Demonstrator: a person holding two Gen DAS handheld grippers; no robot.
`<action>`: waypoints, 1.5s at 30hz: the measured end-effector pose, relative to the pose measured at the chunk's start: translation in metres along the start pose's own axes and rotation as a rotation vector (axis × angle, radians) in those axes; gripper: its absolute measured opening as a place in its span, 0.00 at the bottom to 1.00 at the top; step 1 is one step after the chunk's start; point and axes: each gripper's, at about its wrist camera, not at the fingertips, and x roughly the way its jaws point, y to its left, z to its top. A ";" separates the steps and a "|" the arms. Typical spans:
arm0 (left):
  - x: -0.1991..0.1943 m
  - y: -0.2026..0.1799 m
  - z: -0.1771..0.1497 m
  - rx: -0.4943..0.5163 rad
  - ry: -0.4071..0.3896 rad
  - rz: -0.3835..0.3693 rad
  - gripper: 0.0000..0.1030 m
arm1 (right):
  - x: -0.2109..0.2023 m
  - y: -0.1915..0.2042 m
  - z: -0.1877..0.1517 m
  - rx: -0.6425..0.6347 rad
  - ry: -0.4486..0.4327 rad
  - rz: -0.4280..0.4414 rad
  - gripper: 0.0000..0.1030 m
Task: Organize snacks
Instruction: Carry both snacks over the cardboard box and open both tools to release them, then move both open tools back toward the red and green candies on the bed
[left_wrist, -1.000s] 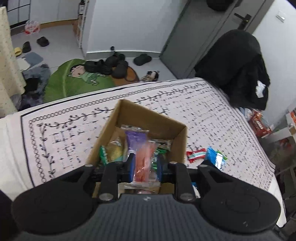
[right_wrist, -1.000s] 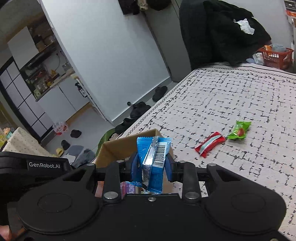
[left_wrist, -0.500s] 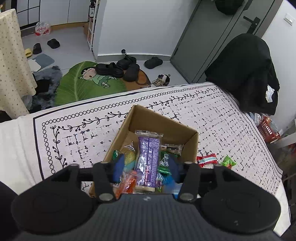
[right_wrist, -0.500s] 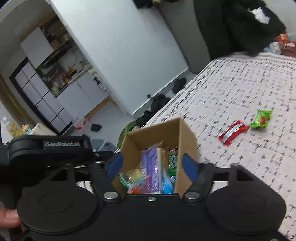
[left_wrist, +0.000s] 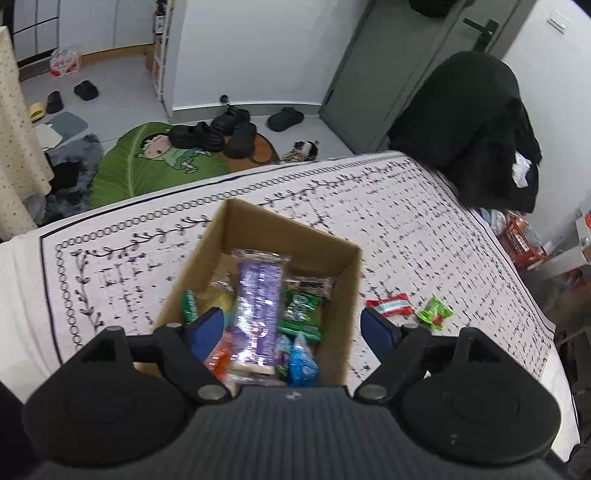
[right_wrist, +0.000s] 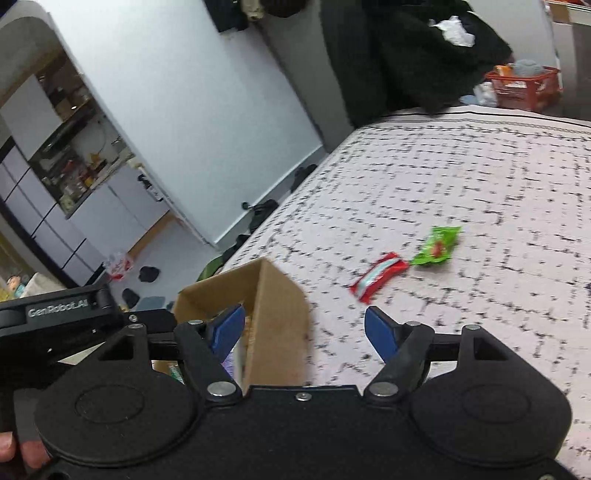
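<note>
Risk entry. You are holding the left gripper over the open brown cardboard box; its blue-padded fingers are still spreading and nothing is pinched between them. Directly ahead of them the long purple foil wrapper is lying on top of the pile. Judgement: if you are dropping those fingers further while they are widening, the right-hand one is likely catching the box wall and shoving the light box across the patterned bed cover.

You are carrying the right gripper with fingers spread and empty; the near corner of the box is sitting just ahead of the left finger. The right wrist view is blurring, so you are probably swinging toward the loose snacks; a fast approach is risking a nudge that slides a wrapper away on the soft cover instead of a clean pinch.

Count, loose, beyond the right finger:
- red-and-white flat candy wrapper: one
- small green crinkled packet with a red spot: one, just beside the red one

Count, in the box: one purple wrapper, one bright blue packet, one orange packet, and at least two green packets; the remainder is overlapping, so I cannot tell the total.
</note>
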 end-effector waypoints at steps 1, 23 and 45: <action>0.002 -0.005 -0.001 0.009 0.001 -0.006 0.78 | -0.001 -0.005 0.001 0.002 -0.001 -0.010 0.69; 0.057 -0.098 -0.016 0.191 0.012 -0.105 0.70 | 0.018 -0.090 0.032 0.096 0.018 -0.125 0.61; 0.150 -0.142 -0.014 0.289 0.121 -0.074 0.57 | 0.078 -0.135 0.060 0.140 0.088 -0.122 0.55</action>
